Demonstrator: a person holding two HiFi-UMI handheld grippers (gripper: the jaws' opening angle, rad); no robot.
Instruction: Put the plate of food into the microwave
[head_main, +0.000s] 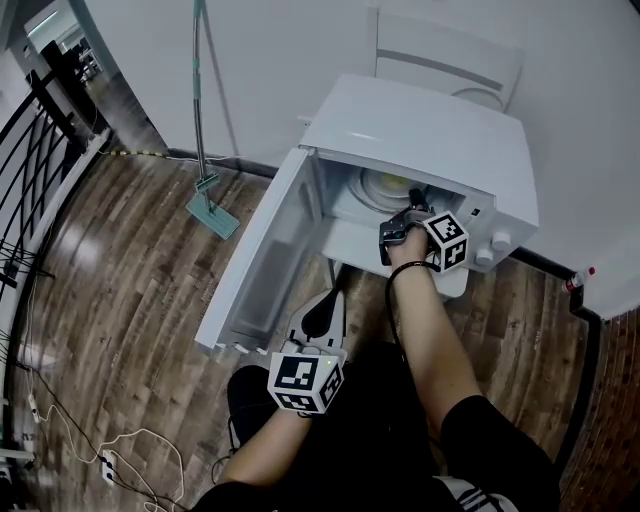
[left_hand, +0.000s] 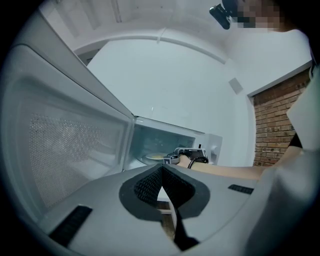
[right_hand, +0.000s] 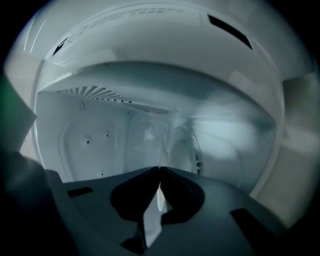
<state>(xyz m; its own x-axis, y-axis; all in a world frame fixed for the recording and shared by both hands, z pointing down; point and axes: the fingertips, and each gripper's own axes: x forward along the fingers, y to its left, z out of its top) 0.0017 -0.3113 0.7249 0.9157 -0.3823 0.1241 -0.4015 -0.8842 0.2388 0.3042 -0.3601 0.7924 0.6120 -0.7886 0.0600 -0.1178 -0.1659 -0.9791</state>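
Nearest, low over the person's lap, the left gripper (head_main: 328, 300) rests with its jaws pressed together on nothing, just beside the open white microwave door (head_main: 262, 250). The round white plate of yellow food (head_main: 385, 185) lies flat inside the cavity of the white box-shaped microwave (head_main: 420, 125). The right gripper (head_main: 405, 218) sits at the plate's near rim, jaws meeting at the tips with nothing plainly between them. Done well, the right gripper should back straight out, level, without nudging the plate off centre or catching the cavity's lip; the door can wait until then.
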